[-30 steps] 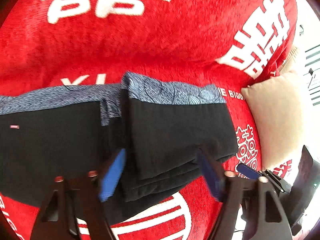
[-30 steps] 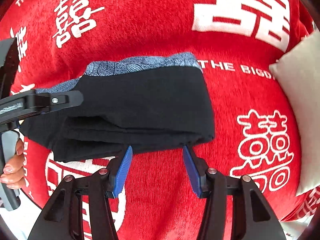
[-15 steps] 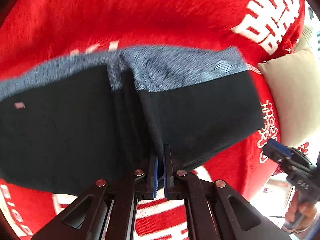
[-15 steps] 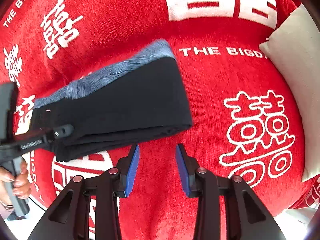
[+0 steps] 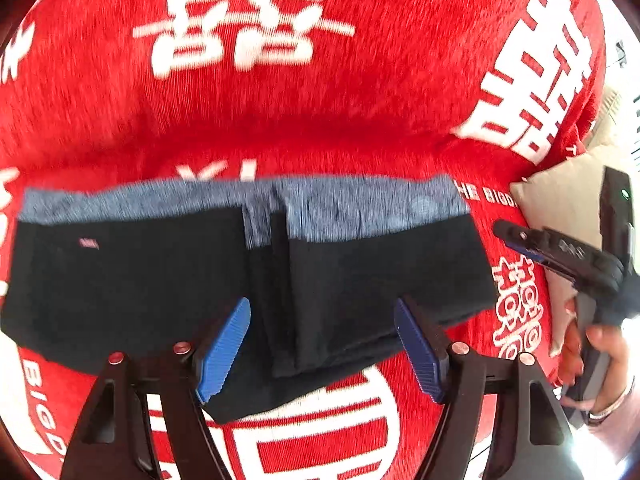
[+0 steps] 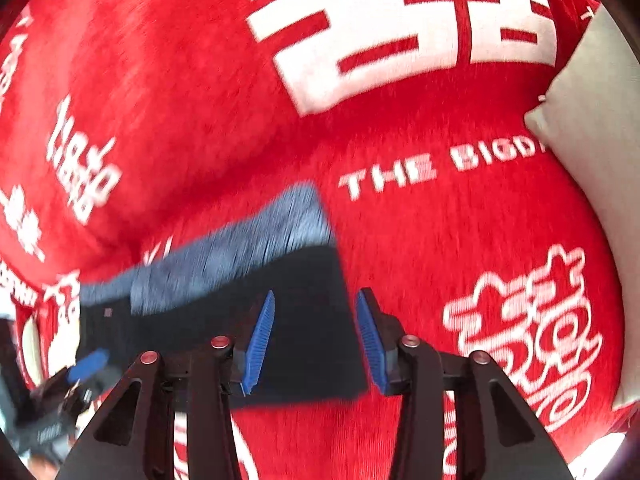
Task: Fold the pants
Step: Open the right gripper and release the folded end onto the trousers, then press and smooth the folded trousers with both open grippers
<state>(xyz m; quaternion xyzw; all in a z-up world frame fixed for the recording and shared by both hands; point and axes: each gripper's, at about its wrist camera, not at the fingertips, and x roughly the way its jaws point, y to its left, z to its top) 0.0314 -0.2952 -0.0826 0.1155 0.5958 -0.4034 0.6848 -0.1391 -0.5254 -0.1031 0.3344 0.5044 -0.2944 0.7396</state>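
Observation:
The black pants [image 5: 360,272] with a blue-grey waistband [image 5: 360,208] lie folded across the red blanket [image 5: 320,112]. My left gripper [image 5: 320,350] hangs just above their near edge. Its jaws are opening, and the stacked fold lies between the blue pads [image 5: 224,352] without being pressed. In the right wrist view, my right gripper [image 6: 316,342] hovers over the right end of the pants [image 6: 308,320]. Its jaws are opening too, and the cloth under them is untouched. Each gripper shows in the other's view: the right gripper [image 5: 560,256] in a hand, the left gripper [image 6: 84,364] blurred.
A beige pillow [image 5: 560,208] lies on the blanket to the right of the pants, also seen as the pillow [image 6: 592,160] at the right edge. White characters and lettering cover the red blanket [image 6: 400,240]. A hand [image 5: 600,344] holds the right gripper's handle.
My left gripper pinched shut at the pants' near fold, then opened wide and rose. My right gripper shifted from beside the pants to over their right end and rolled.

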